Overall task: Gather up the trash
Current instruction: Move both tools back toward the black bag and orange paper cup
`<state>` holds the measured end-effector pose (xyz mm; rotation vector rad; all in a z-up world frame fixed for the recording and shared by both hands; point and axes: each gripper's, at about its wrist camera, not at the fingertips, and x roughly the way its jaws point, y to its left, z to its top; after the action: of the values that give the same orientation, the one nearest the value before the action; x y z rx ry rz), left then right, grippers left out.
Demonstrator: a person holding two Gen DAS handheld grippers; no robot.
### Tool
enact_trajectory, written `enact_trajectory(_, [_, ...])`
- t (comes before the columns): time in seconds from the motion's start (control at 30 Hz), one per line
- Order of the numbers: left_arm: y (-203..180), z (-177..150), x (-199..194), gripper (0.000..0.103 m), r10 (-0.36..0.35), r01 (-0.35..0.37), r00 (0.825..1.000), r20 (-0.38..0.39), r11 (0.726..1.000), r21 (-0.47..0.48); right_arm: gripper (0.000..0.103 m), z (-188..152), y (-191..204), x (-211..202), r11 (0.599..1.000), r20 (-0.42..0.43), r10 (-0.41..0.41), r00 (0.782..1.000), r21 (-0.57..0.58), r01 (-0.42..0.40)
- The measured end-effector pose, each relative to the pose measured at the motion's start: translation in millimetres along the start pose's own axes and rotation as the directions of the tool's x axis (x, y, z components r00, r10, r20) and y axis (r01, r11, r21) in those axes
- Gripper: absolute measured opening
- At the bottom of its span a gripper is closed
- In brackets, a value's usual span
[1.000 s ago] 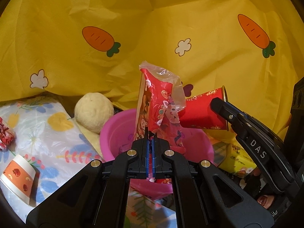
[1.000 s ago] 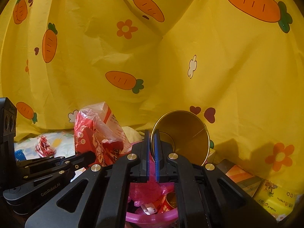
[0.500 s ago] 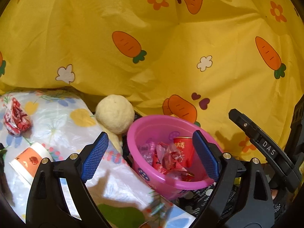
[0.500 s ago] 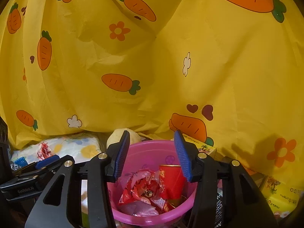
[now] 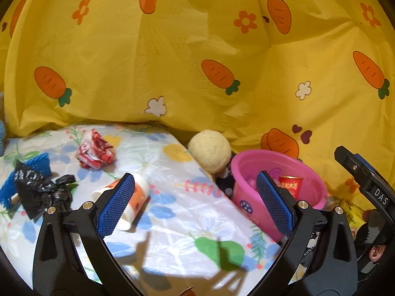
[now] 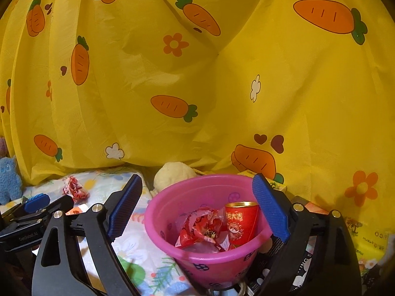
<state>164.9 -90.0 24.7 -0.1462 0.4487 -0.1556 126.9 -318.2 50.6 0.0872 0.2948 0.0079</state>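
A pink bucket (image 6: 158,218) holds a red paper cup (image 6: 240,222) and a crumpled red wrapper (image 6: 201,229). My right gripper (image 6: 197,209) hangs over the bucket, jaws still opening, nothing between them. My left gripper (image 5: 195,206) is over the floral cloth (image 5: 172,212), jaws opening wide and empty; the bucket (image 5: 249,170) lies to its right. On the cloth lie a white and orange paper cup (image 5: 138,197) on its side behind the left finger, a crumpled red-white wrapper (image 5: 95,151), and a black plastic scrap (image 5: 40,192).
A yellow carrot-print sheet (image 5: 197,61) hangs behind everything. A cream ball (image 5: 209,150) sits between cloth and bucket. A blue spiky thing (image 5: 29,170) lies at the far left, a blue plush (image 6: 9,180) beyond it. Yellow boxes (image 6: 367,244) lie right of the bucket.
Both grippers opened and let go: the red wrapper and the red cup dropped into the pink bucket. My left gripper swung left over the floral cloth; the right one drew back a little.
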Motion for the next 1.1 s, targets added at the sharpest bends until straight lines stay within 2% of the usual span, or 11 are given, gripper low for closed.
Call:
enact_trajectory(0.23, [46, -11, -38, 0.097, 0.146, -0.145, 0.989, 0.029, 0.989, -0.032, 0.088, -17, 37, -14, 0.998, -0.004, 0.051, 0.999, -0.028, -0.052])
enact_trajectory(0.4, [79, -17, -67, 0.097, 0.248, -0.245, 0.967, 0.057, 0.968, -0.053, 0.088, -27, 68, -18, 0.994, 0.013, 0.097, 0.995, -0.053, -0.096])
enact_trajectory(0.53, [104, -21, -85, 0.097, 0.319, -0.314, 0.945, 0.070, 0.947, -0.074, 0.088, -34, 94, -15, 0.987, -0.018, 0.143, 0.989, -0.072, -0.144])
enact_trajectory(0.73, [133, -25, -101, 0.097, 0.374, -0.365, 0.925, 0.064, 0.923, -0.123, 0.088, -44, 133, -13, 0.975, -0.051, 0.179, 0.983, -0.122, -0.184])
enact_trajectory(1.1, [153, -30, -122, 0.097, 0.409, -0.395, 0.910, 0.068, 0.905, -0.160, 0.088, -51, 165, -12, 0.965, -0.085, 0.192, 0.978, -0.165, -0.204])
